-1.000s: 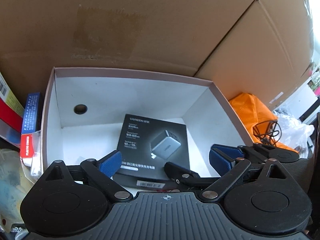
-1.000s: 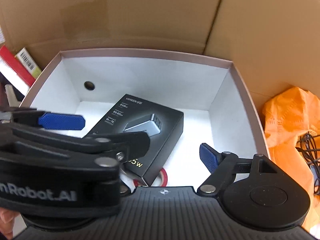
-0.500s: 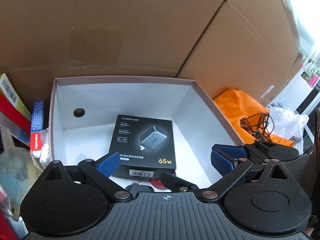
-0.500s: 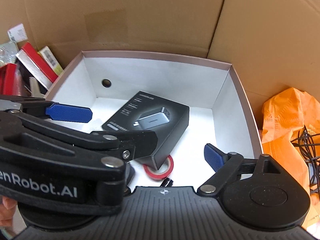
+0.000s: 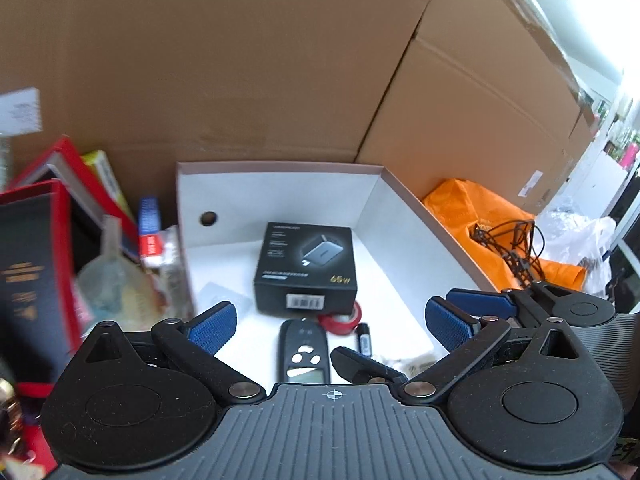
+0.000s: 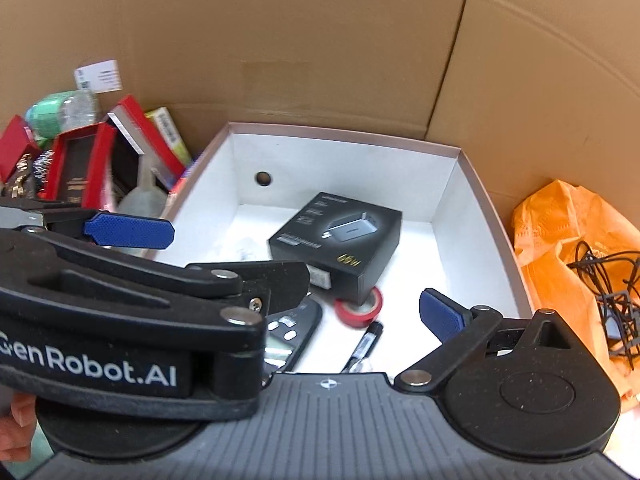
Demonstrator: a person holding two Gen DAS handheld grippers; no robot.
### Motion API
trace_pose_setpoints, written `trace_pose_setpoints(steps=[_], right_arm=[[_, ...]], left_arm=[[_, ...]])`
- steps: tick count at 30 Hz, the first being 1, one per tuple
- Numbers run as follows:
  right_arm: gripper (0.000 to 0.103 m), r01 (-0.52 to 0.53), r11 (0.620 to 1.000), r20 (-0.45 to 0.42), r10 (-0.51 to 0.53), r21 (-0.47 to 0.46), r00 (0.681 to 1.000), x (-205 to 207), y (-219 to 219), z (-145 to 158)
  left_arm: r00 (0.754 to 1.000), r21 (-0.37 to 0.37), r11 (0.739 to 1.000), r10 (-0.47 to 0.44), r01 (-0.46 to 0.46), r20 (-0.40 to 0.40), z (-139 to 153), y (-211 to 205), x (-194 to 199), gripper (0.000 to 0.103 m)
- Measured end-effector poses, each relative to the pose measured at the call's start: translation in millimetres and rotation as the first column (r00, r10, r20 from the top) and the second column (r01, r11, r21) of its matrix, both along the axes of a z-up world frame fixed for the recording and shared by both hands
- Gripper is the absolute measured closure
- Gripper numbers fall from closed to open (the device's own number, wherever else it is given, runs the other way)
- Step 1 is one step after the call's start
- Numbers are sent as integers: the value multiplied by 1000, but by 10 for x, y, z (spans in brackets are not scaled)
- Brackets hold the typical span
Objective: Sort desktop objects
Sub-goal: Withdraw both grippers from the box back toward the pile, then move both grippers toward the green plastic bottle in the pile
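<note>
- Grippers: left gripper (image 5: 330, 322) has jaws spread wide, nothing between the blue pads; right gripper (image 6: 288, 268) also spread and empty, though its left finger is hidden behind the other tool's body in the right wrist view.
- Both hang above the near edge of the white box (image 5: 280, 168), which sits against the cardboard wall (image 5: 240, 60).
- Inside the box: black charger box (image 5: 306, 264) lying flat at centre, red tape roll (image 5: 340, 320) touching its near edge at 5 o'clock, remote (image 5: 304, 350) just toward 6 o'clock, black marker (image 5: 363, 340) beside the remote at 3 o'clock.
- Unsorted stock looks to be the pile at 9 o'clock, outside the box: red boxes (image 6: 80, 160), clear bottle (image 5: 108, 276), blue pack (image 5: 149, 224). Orange bag (image 6: 568, 240) with black cable (image 6: 612, 296) lies at 3 o'clock.
- Judgement: step in hand is picking the next item; box is partly filled.
- To do it well: take one tool only to the pile, since the two bodies overlap and could clash.
- Approach the bottle across its narrow neck; clear plastic may slip.
- Drop into bare floor at 9 o'clock of the charger box, not on top of the tape roll.
</note>
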State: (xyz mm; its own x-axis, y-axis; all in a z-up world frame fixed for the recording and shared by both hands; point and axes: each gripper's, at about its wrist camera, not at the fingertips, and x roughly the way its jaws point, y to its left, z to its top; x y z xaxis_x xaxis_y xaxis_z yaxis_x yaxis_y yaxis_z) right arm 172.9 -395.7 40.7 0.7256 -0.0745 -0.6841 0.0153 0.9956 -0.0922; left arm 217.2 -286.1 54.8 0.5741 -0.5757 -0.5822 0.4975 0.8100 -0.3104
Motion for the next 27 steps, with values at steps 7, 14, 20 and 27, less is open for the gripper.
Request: trace_pose_setpoints(steps=[7, 14, 20, 27], right_arm=[[3, 12, 1000, 31, -13, 20, 999, -444, 268, -47], [3, -26, 998, 94, 21, 51, 995, -878, 560, -135], [3, -81, 996, 137, 76, 33, 988, -1179, 907, -286], [2, -121, 993, 181, 117, 10, 977, -1425, 1273, -510]], left_arm=[[1000, 12, 1000, 8, -8, 26, -15, 244, -505, 0], [999, -25, 1000, 13, -12, 45, -138, 570, -961, 0], [998, -17, 999, 33, -32, 45, -291, 907, -1258, 0], [996, 19, 996, 82, -83, 22, -495, 1235, -1473, 0]])
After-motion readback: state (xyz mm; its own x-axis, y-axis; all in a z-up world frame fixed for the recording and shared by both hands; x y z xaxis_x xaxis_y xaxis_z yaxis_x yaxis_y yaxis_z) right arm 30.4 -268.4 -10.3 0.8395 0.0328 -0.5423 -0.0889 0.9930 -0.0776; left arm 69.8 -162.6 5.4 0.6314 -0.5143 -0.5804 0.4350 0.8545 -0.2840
